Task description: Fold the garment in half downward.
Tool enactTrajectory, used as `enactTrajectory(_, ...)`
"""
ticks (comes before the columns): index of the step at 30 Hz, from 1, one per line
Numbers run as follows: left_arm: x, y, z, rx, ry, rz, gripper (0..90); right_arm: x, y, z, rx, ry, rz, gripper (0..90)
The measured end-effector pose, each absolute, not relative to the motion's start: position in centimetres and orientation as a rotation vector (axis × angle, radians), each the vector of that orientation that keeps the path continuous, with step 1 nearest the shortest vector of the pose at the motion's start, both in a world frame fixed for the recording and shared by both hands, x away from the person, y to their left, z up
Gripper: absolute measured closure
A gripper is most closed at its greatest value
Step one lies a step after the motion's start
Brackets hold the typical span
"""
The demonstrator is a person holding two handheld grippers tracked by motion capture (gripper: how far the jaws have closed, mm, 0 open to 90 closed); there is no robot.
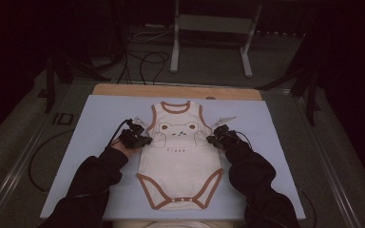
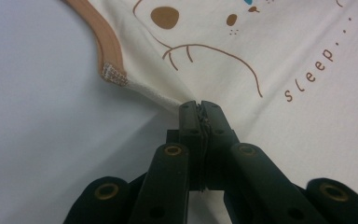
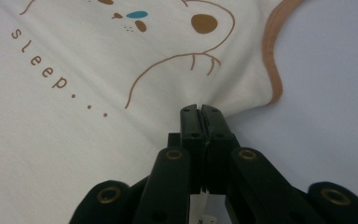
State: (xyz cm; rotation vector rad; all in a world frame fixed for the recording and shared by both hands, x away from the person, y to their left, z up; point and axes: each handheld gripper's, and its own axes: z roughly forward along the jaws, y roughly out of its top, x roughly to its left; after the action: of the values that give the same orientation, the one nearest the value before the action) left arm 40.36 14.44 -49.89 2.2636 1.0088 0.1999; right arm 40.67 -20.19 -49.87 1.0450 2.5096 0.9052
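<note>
**Three cameras, one shared bodysuit**

The high view looks forward and down over the whole counter [image 1: 100, 114]. Each gripper view rides low behind its own tongs, very near the cloth. All three share the bodysuit [image 1: 178, 161] print.

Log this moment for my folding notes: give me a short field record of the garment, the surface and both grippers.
garment: cream baby bodysuit with brown trim, bear print and the word "sleep...", lying flat, neck away from the person
surface: pale blue mat on a wooden table
left gripper: shut on the bodysuit's side edge, just below the armhole
right gripper: shut on the opposite side edge, below the other armhole
fabric: puckered toward each grip
</note>
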Motion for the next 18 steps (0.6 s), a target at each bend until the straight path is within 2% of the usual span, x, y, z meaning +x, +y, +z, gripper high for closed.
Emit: enactTrajectory(18, 39.3, 15.1, -48.1, 2.231, 0.957, 0.233, 89.7, 39.1, -20.6, -47.4, 0.984, 2.481, 0.96, 89.2)
